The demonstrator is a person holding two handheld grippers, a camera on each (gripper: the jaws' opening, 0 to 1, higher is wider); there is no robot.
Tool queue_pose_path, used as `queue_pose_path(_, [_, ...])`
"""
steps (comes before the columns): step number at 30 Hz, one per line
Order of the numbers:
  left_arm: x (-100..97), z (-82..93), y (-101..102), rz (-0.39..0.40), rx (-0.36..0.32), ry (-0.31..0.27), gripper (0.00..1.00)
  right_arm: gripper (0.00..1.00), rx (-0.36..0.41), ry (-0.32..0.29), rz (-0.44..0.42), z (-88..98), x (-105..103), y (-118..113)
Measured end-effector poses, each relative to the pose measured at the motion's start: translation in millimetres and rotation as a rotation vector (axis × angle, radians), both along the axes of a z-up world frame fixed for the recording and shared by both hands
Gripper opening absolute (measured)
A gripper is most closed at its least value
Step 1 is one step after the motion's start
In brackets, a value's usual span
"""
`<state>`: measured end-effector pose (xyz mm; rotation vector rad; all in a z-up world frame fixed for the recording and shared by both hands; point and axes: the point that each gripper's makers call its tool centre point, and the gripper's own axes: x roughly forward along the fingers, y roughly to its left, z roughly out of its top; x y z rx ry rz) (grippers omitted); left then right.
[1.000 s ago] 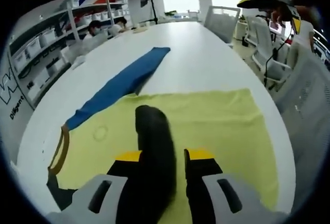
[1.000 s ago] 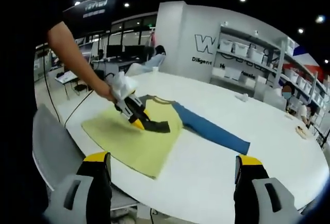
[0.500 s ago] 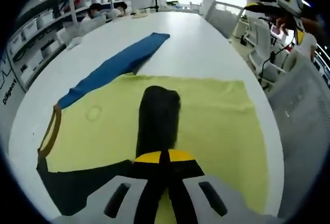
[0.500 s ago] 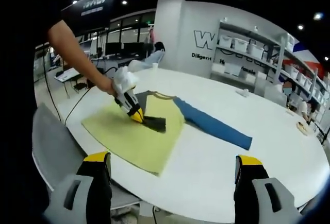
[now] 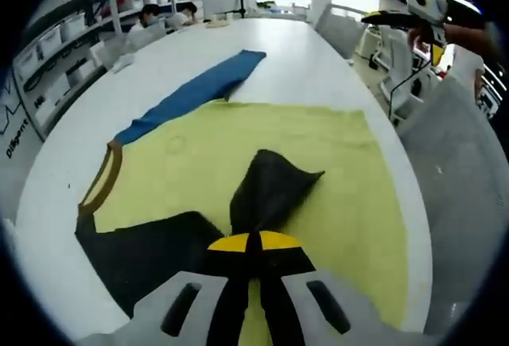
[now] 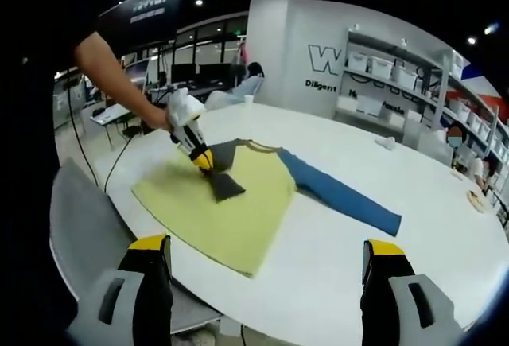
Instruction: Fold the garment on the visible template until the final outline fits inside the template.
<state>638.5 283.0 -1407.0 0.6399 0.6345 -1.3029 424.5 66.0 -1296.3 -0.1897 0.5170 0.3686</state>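
The garment lies flat on the white table (image 5: 318, 68): a yellow body (image 5: 334, 163), a long blue sleeve (image 5: 195, 91) stretched away, and a dark sleeve (image 5: 270, 191). My left gripper (image 5: 253, 242) is shut on the dark sleeve, which fans out over the yellow body in front of the jaws. In the right gripper view the left gripper (image 6: 203, 157) holds that dark sleeve (image 6: 225, 187) above the yellow body (image 6: 231, 219), with the blue sleeve (image 6: 342, 199) to the right. My right gripper (image 6: 266, 274) stands open with nothing between its jaws, back from the table's edge.
A grey chair (image 6: 79, 227) stands by the near table edge. More chairs (image 5: 453, 163) line the right side in the left gripper view. Shelves with bins (image 6: 382, 75) run along the far wall. People sit at the table's far end (image 5: 147, 16).
My left gripper went from open around the dark sleeve to shut on it, then drew it back and up over the yellow body. The right gripper stayed open.
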Motion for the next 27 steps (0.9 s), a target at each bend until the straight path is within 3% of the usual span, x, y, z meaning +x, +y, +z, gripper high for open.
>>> queue_pose_path(2, [17.0, 9.6, -0.7, 0.038, -0.038, -0.070, 0.01, 0.99, 0.009, -0.003, 0.004, 1.0, 1.9, 1.2])
queue_pose_path(3, [28.5, 15.2, -0.1, 0.044, -0.046, -0.134, 0.01, 0.99, 0.010, -0.003, 0.005, 1.0, 2.7, 1.4])
queue_pose_path(7, [46.6, 27.0, -4.6, 0.036, -0.064, -0.248, 0.01, 0.99, 0.020, -0.004, 0.009, 0.5, 5.1, 3.5])
queue_pose_path(11, [53.2, 18.6, -11.3, 0.101, -0.044, -0.208, 0.02, 0.99, 0.020, 0.002, 0.017, -2.2, 3.8, 5.5])
queue_pose_path(13, [68.6, 9.3, -0.3, 0.181, 0.058, -0.266, 0.04, 0.99, 0.023, 0.004, 0.017, -3.6, 2.0, 5.6])
queue_pose_path(14, [72.0, 8.9, 1.0, 0.206, 0.058, -0.282, 0.05, 0.99, 0.026, 0.008, 0.018, -5.1, 0.8, 5.5])
queue_pose_path(18, [69.0, -0.1, 3.6, 0.290, 0.055, -0.198, 0.09, 0.99, 0.023, 0.020, 0.021, -8.5, -2.0, 4.0])
queue_pose_path(22, [63.4, 6.0, 0.9, 0.311, 0.013, -0.210, 0.15, 0.99, 0.044, 0.016, 0.010, -9.1, -0.3, 4.1])
queue_pose_path(23, [59.4, 8.4, -1.8, 0.299, -0.009, -0.208, 0.17, 0.99, 0.045, 0.016, 0.011, -9.6, 0.2, 4.9])
queue_pose_path(24, [53.5, 11.8, -6.6, 0.239, -0.028, -0.241, 0.19, 0.99, 0.046, 0.017, 0.014, -10.2, 0.6, 6.0])
queue_pose_path(27, [32.3, 13.6, -13.9, 0.123, -0.048, -0.259, 0.19, 0.99, 0.047, 0.017, 0.026, -12.5, 2.2, 9.8])
